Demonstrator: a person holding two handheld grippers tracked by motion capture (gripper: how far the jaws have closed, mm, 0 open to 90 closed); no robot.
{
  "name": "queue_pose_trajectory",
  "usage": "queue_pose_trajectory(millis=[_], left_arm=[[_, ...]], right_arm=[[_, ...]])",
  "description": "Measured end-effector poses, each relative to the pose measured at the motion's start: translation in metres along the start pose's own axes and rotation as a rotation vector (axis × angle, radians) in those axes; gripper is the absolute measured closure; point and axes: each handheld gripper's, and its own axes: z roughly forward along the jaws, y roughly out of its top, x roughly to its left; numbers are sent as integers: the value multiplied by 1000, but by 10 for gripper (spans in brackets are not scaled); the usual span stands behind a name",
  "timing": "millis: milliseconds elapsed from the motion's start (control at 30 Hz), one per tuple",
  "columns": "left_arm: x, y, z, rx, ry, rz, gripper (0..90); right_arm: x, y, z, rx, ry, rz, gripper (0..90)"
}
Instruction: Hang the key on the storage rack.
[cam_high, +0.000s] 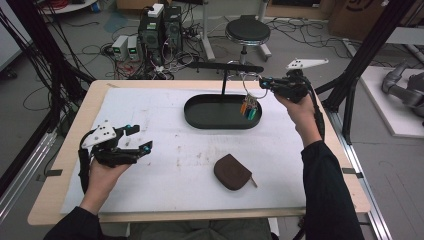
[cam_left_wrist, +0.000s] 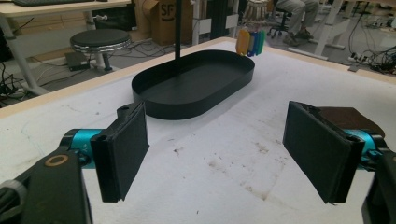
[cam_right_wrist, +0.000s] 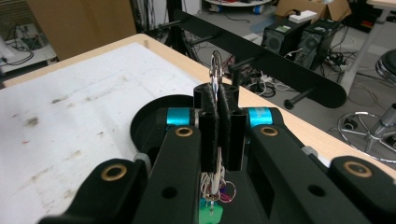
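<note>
White-covered wooden table (cam_high: 150, 120) carries black oval metal tray (cam_high: 200, 117) w/ upright post and crossbar. Right tongs (cam_high: 263, 84) pressed together, pinching silver key ring (cam_right_wrist: 216, 63) w/ orange, green and teal tags (cam_high: 249, 110) hanging above tray's right end. Left tongs (cam_high: 135, 138) spread, nothing between, low over table's left side. Brown leather zip pouch (cam_high: 232, 171) lies near front edge.

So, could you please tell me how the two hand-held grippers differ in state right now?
The left hand-held gripper hangs low over the white mat with jaws wide apart and nothing between them. The right hand-held gripper is raised beside the black tray, jaws shut on the key ring, its coloured tags dangling. Both have black pads.
</note>
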Motion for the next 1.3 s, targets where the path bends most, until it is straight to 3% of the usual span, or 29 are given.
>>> queue_pose_trajectory(millis=[167,500,700,1300], left_arm=[[-1,-1,2,10,-2,7,222],[-1,-3,3,9,-6,14,222],[-2,-3,3,6,-6,12,222],[-1,-5,3,11,-6,12,222]], right_arm=[[-9,-3,13,28,-31,19,880],[-33,-11,20,42,-85,87,880],[-42,-15,24,16,-88,123,880],[-50,-20,30,32,-120,137,878]])
